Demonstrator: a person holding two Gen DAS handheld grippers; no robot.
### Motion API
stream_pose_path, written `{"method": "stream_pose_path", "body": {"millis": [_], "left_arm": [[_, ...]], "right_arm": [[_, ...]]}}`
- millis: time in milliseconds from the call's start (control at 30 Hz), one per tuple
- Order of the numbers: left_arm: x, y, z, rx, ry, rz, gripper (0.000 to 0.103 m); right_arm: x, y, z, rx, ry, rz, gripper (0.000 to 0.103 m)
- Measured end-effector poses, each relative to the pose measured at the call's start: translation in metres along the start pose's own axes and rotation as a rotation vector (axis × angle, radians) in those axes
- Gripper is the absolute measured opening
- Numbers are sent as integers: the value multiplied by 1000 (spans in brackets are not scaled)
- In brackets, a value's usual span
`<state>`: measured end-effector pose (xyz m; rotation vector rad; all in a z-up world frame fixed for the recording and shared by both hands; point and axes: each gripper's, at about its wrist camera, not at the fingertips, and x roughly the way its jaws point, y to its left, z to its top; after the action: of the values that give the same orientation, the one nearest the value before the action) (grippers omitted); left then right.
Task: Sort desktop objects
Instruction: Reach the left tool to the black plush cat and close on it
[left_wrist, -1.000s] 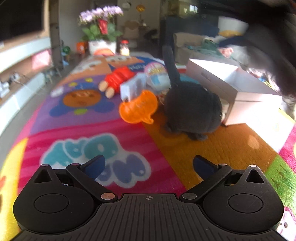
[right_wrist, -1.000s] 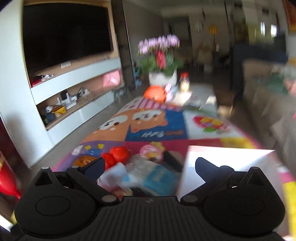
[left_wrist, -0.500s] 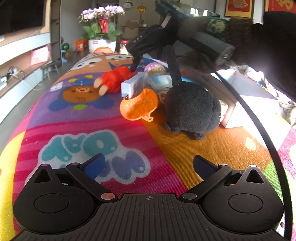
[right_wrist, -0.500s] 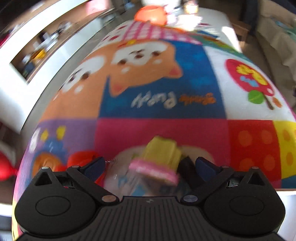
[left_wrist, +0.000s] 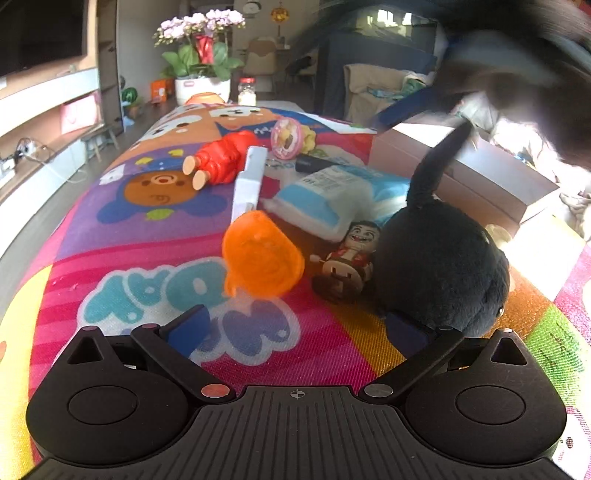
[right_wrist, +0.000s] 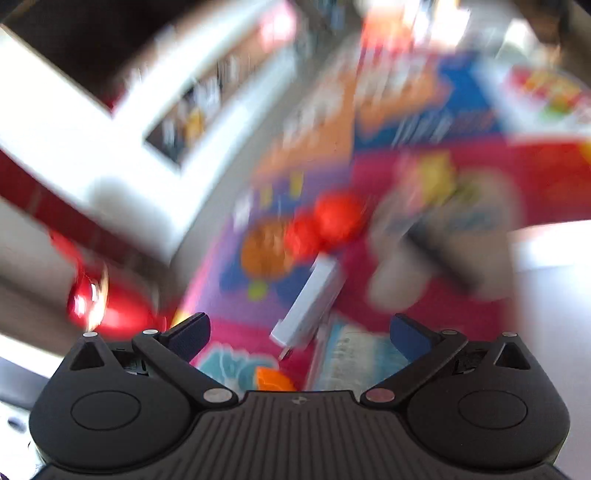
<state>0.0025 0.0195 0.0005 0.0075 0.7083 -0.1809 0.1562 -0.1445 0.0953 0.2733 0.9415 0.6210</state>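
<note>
Firstly, left wrist view: the left gripper (left_wrist: 295, 328) stood open, empty, at lower frame; orange toy (left_wrist: 263, 254) and black plush (left_wrist: 441, 266) lay at centre on the mat (left_wrist: 110, 229). Right wrist view, blurred: the right gripper (right_wrist: 297, 336) was open, empty; white box (right_wrist: 308, 306) at centre.

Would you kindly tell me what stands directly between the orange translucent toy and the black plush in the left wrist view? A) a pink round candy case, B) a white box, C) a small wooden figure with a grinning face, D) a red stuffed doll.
C: the small wooden figure stands between the orange toy and the black plush, close beside the plush.
</note>
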Motion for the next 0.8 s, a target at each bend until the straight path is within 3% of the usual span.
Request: {"method": "stream_pose_path", "body": {"millis": [67,167,200,267,333,367,500,567,633,700,800], "left_arm": [[0,0,0,1,0,0,103],[0,1,2,-4,7,-5,103],[1,1,3,-1,14,-5,103],[1,0,4,14,29,-10,103],[-1,1,3,36,40,-15,103],[-4,0,1,47,38,-4,103],[-18,0,-10,71,28,21,103],[-27,2,-14,76,8,15,103],[-36,3,-16,76,-28,-19,103],[-44,0,-15,88,-44,-97,103],[-46,-15,-12,118,-52,-194,103]], "right_arm": [[-38,-22,-25,2,-110,-71,103],[-56,-67,-58,162,-104,-83,103],[-54,-77,-67,218,-91,-57,103],[-52,-76,-75,211,-120,-33,103],[-41,-66,-75,226,-106,78,103],[-36,-60,-74,232,-109,92,103],[-18,-41,-72,186,-74,197,103],[-36,-28,-82,138,-109,237,103],[-65,-17,-95,51,-220,163,103],[-102,-16,-118,-25,-369,30,103],[-140,-38,-146,-23,-562,-189,103]]}}
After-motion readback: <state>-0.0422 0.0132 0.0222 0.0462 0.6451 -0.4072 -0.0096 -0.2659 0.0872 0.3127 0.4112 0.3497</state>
